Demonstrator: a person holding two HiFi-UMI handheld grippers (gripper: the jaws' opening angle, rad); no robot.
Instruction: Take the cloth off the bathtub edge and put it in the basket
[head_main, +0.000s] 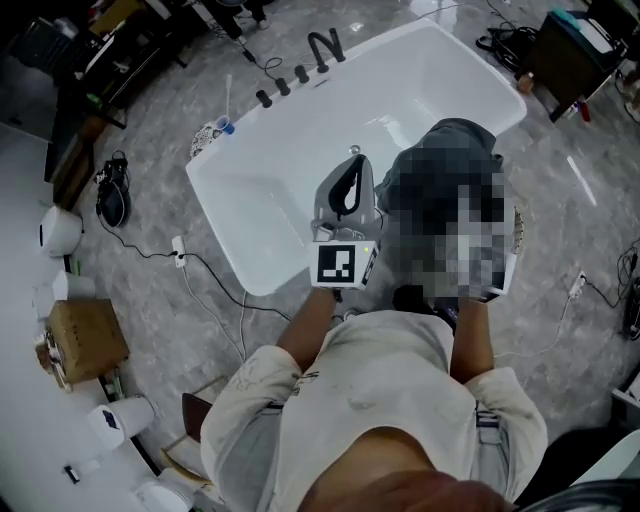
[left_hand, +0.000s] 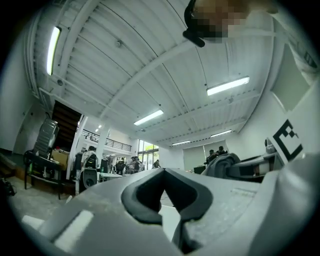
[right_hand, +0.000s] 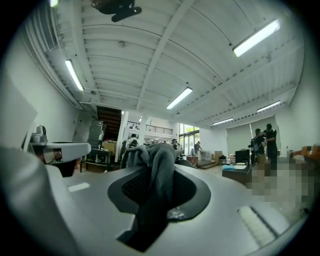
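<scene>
The white bathtub (head_main: 232, 218) stands in front of me in the head view. My left gripper (head_main: 350, 172) is held over its near rim, pointing away from me, shut with nothing in it; in the left gripper view its jaws (left_hand: 162, 173) meet at the tips. My right gripper (right_hand: 159, 150) is shut on the grey cloth (right_hand: 156, 172), which bunches above the pads and hangs down between them. In the head view that cloth (head_main: 455, 135) shows above a mosaic patch that hides the right gripper. The left gripper view shows the cloth (left_hand: 221, 165) off to the right.
Dark tap fittings (head_main: 298, 72) line the tub's far rim. Cables (head_main: 205, 275) and a power strip lie on the marble floor to the left, near a cardboard box (head_main: 86, 340). A curved pale rim (head_main: 517, 240) shows right of the mosaic. Desks and people stand in the hall.
</scene>
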